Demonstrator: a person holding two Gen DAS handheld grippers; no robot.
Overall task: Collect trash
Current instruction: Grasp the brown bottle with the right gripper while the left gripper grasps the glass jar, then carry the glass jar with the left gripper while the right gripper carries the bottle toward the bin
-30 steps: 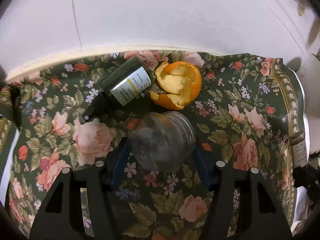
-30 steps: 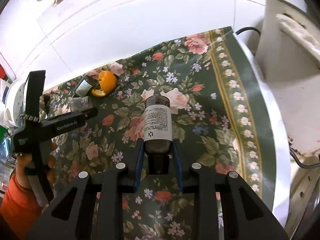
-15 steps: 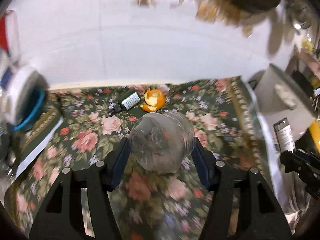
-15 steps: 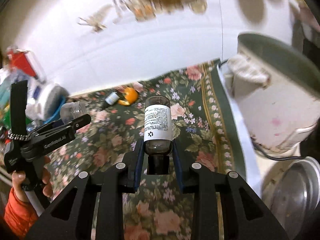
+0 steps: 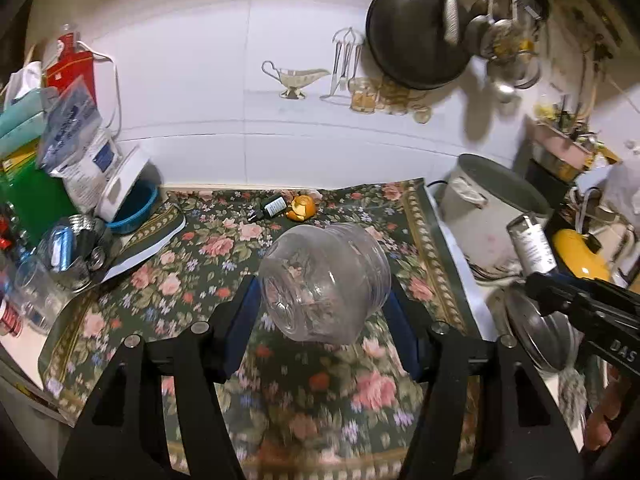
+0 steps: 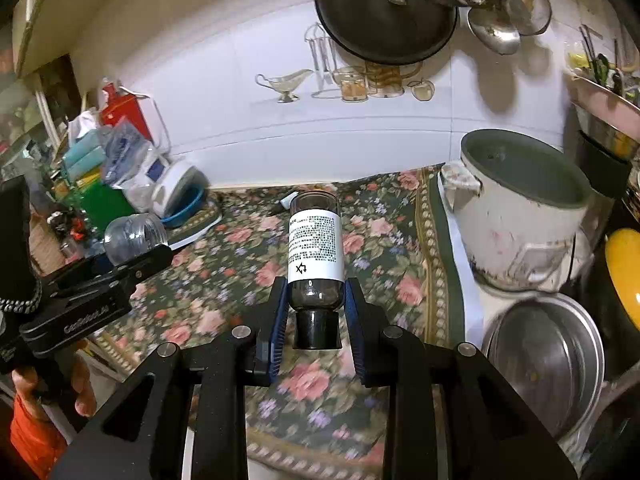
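The left gripper (image 5: pixel 324 312) clamps a clear plastic jar (image 5: pixel 325 280) above the floral tablecloth (image 5: pixel 192 280). The right gripper (image 6: pixel 316 312) clamps a labelled dark bottle (image 6: pixel 315 256). Farther back lie a small dropper bottle (image 5: pixel 271 207) and orange peel (image 5: pixel 302 208).

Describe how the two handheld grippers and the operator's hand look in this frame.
Both grippers, left gripper and right gripper, are matte black with silver screws and blue-padded fingers. White lettering marks the left gripper's side; a beaded chain hangs there. The bare hand has an orange sleeve.
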